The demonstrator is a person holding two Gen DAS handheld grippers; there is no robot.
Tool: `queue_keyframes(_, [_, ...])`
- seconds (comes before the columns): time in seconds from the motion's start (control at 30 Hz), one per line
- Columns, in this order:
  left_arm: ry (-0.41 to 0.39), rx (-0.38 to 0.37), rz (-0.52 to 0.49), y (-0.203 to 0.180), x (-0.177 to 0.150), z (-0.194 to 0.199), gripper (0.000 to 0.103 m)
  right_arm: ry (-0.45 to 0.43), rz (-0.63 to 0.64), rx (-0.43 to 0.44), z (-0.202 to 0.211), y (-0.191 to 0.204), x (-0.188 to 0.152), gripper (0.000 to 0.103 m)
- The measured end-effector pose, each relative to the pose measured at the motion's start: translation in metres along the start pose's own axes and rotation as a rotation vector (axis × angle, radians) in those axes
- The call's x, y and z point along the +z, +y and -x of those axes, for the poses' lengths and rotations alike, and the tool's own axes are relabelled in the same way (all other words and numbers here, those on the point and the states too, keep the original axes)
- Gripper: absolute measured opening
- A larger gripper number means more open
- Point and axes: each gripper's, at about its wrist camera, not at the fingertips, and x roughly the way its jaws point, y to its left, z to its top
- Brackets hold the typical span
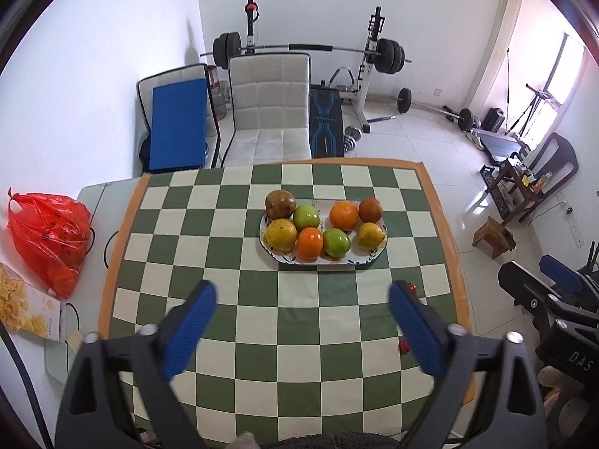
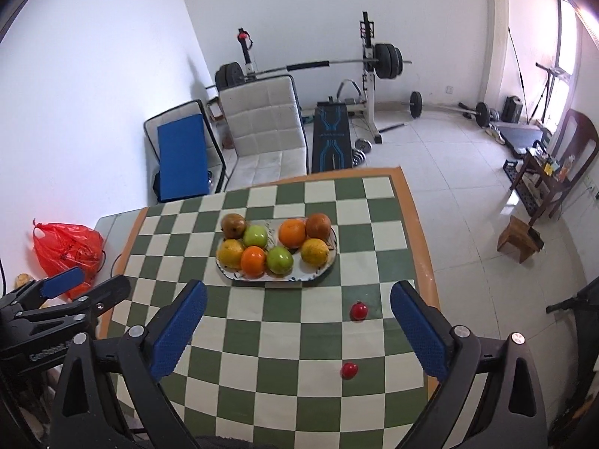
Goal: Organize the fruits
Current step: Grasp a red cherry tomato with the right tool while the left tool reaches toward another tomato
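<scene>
Eight fruits sit packed in two rows on the oval plate (image 1: 368,263) near the middle of the checkered worktop (image 1: 239,292), each touching its neighbours, so the plate looks full. The far row runs brown pear (image 1: 280,204), green apple (image 1: 306,217), orange (image 1: 344,215), dark reddish fruit (image 1: 370,209); the near row holds a yellow fruit (image 1: 281,234), a second orange (image 1: 310,243), a second green apple (image 1: 337,243) and a smaller yellow fruit (image 1: 370,235).

Both tools hang on the near side of the plate, well apart from it, with nothing between their blue pads. The left tool (image 1: 302,327) has its jaws spread wide, and so does the right tool (image 2: 298,331), a stance that suits either reaching for something or having just let go (which one, I cannot say).

The right wrist view shows plainly what the left one nearly hides: two small red fruits loose on the worktop to the right, one (image 2: 358,311) near the plate, the other (image 2: 349,369) nearer the person. In the left wrist view they only peep out from behind the right finger. These two look like the remaining work, and the right tool is better placed for them. The right view also catches the left tool from the side, at the worktop's left edge. The red bag (image 1: 48,239) off to the left shows larger in the left view.
</scene>
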Motion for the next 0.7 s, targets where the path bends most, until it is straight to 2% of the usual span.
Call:
queue_keyframes(0.07, [0.02, 0.019, -0.013, -0.004, -0.001, -0.016, 0.103, 0.04, -0.029, -0.009, -0.021, -0.014, -0.005, 0.101])
queue_keyframes(0.17, [0.079, 0.058, -0.055, -0.015, -0.006, -0.052, 0.103, 0.158, -0.077, -0.038, -0.073, -0.042, -0.026, 0.101])
queue_keyframes(0.33, [0.253, 0.1, -0.147, -0.04, -0.024, -0.13, 0.103, 0.394, -0.203, -0.048, -0.176, -0.093, -0.095, 0.097])
queue_keyframes(0.43, [0.338, 0.119, -0.204, -0.055, -0.037, -0.17, 0.103, 0.483, -0.239, -0.053, -0.215, -0.105, -0.128, 0.078])
queue_keyframes(0.5, [0.382, 0.122, -0.239, -0.066, -0.043, -0.191, 0.103, 0.527, -0.253, -0.058, -0.237, -0.11, -0.146, 0.073])
queue_keyframes(0.63, [0.453, 0.121, -0.292, -0.086, -0.048, -0.226, 0.103, 0.574, -0.278, -0.031, -0.258, -0.112, -0.168, 0.058])
queue_keyframes(0.7, [0.478, 0.111, -0.306, -0.095, -0.049, -0.237, 0.103, 0.581, -0.279, -0.02, -0.265, -0.112, -0.176, 0.044])
